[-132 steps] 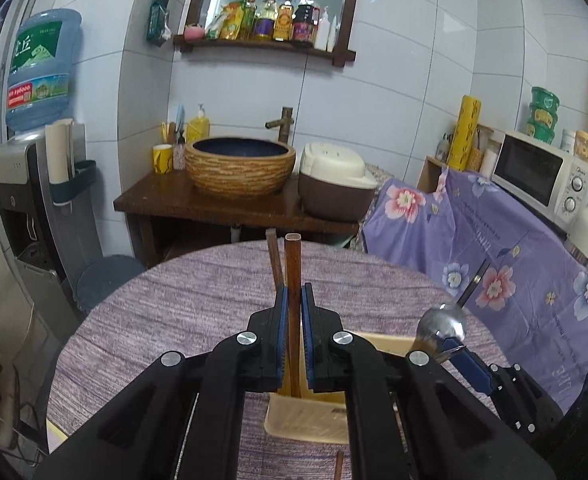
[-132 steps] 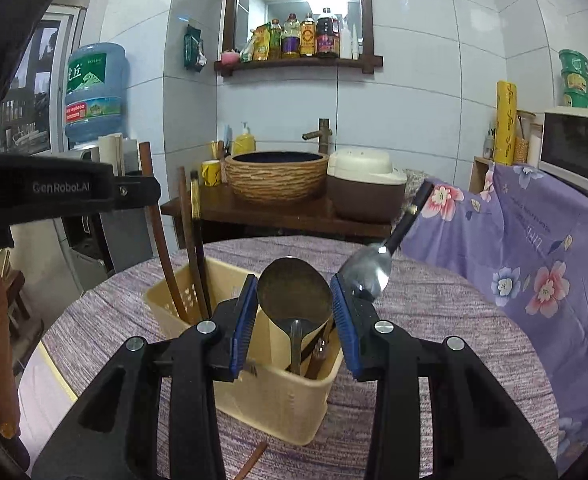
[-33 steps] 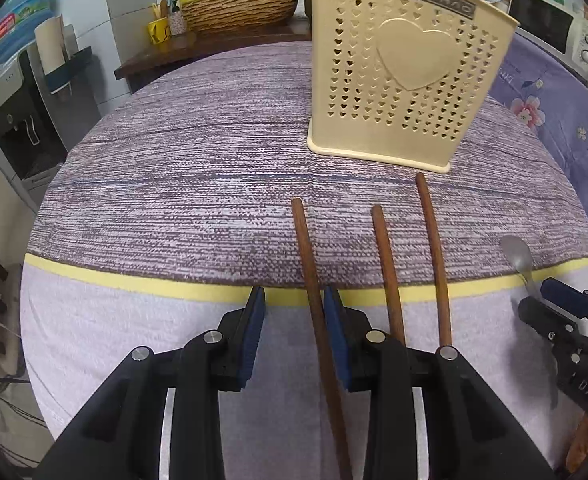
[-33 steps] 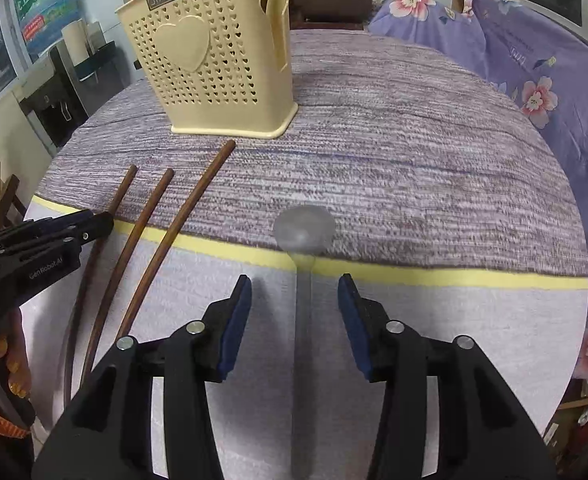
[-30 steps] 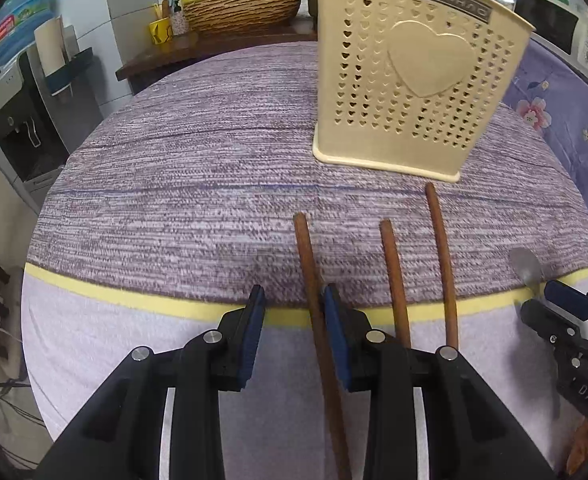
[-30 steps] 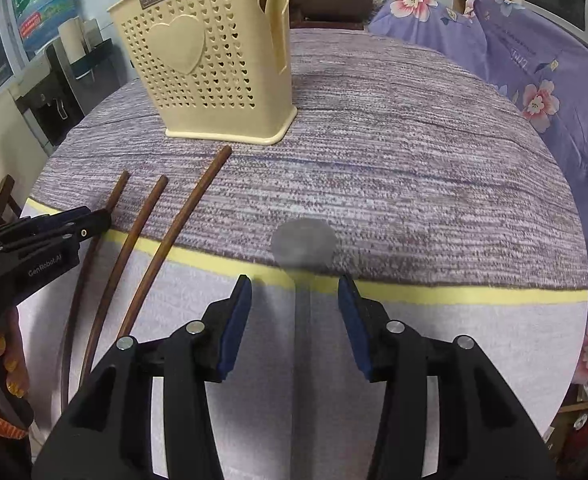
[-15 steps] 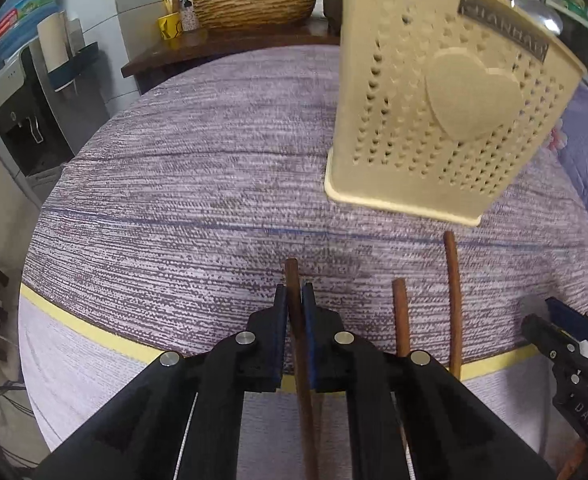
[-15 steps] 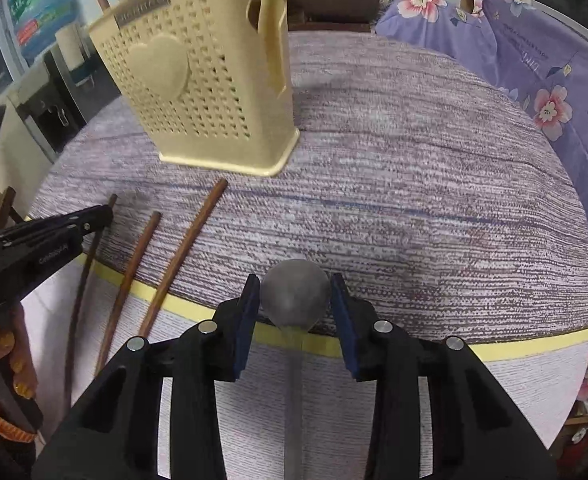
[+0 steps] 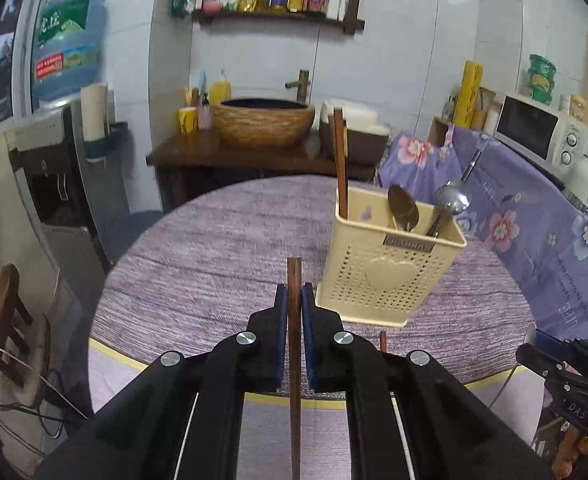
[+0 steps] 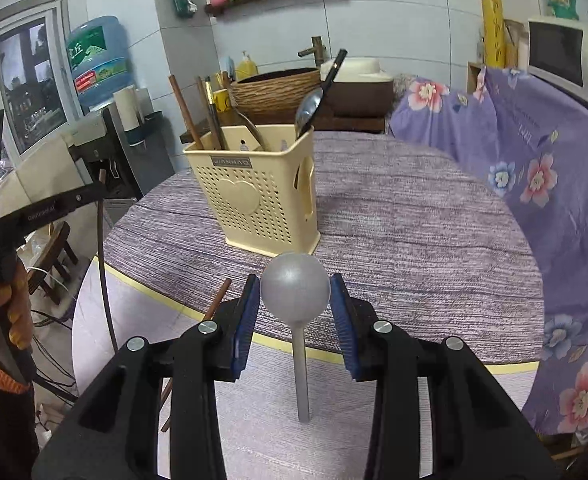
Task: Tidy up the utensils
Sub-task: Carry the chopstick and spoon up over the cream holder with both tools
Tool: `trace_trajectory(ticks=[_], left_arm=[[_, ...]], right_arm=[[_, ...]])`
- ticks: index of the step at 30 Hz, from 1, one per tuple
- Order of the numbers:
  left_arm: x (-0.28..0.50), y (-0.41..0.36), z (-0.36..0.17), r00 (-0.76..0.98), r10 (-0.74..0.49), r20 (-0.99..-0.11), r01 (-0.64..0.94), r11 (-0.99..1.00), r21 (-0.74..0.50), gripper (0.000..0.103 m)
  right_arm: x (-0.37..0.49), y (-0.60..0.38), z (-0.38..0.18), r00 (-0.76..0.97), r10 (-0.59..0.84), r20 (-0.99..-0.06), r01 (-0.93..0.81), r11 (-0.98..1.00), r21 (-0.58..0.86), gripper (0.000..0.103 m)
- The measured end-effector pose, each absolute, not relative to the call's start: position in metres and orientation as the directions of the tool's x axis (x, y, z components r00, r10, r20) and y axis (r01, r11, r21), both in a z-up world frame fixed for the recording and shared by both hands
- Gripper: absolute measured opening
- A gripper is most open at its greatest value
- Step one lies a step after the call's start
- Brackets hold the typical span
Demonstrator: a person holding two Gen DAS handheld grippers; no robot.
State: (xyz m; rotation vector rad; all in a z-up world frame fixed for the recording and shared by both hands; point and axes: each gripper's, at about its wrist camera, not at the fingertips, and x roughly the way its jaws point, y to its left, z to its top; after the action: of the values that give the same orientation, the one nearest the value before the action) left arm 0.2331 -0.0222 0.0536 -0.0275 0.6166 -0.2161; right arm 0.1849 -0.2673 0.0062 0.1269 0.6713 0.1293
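Note:
My left gripper (image 9: 293,304) is shut on a brown chopstick (image 9: 294,280) and holds it raised above the table, left of the cream utensil basket (image 9: 382,280). The basket holds a chopstick (image 9: 340,160) and two spoons (image 9: 404,208). My right gripper (image 10: 295,300) is shut on a grey spoon (image 10: 295,288), bowl between the pads, lifted in front of the basket (image 10: 254,196). The left gripper and its chopstick (image 10: 104,264) show at the left of the right wrist view. Another chopstick (image 10: 214,300) lies on the table.
The round table (image 9: 214,248) has a purple cloth with a yellow stripe near its front edge. A purple flowered cover (image 10: 534,160) hangs at the right. A wooden counter with a woven basin (image 9: 262,124) stands behind. A water dispenser (image 9: 66,80) is at the left.
Both grippers have lifted from the table, the left with the chopstick, the right with the spoon. Both views now look level at the basket instead of down at the cloth.

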Motion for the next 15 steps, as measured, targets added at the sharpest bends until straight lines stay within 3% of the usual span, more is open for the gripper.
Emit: trace_trajectory(ticks=[8,15], left_arm=[[0.225,-0.019,0.062,0.815,-0.207,-0.541,0.185,0.978,-0.094,0.008],[0.228,-0.014,0.102,0.841,-0.246,-0.482,0.211,0.969,-0.127,0.008]], right_arm=[[0.177,-0.265,0.013,0.789,0.165,-0.592,-0.091,0.984,0.152,0.037],[0.189,-0.263,0.048,0.830,0.180,-0.528,-0.110,0.981,0.162,0.037]])
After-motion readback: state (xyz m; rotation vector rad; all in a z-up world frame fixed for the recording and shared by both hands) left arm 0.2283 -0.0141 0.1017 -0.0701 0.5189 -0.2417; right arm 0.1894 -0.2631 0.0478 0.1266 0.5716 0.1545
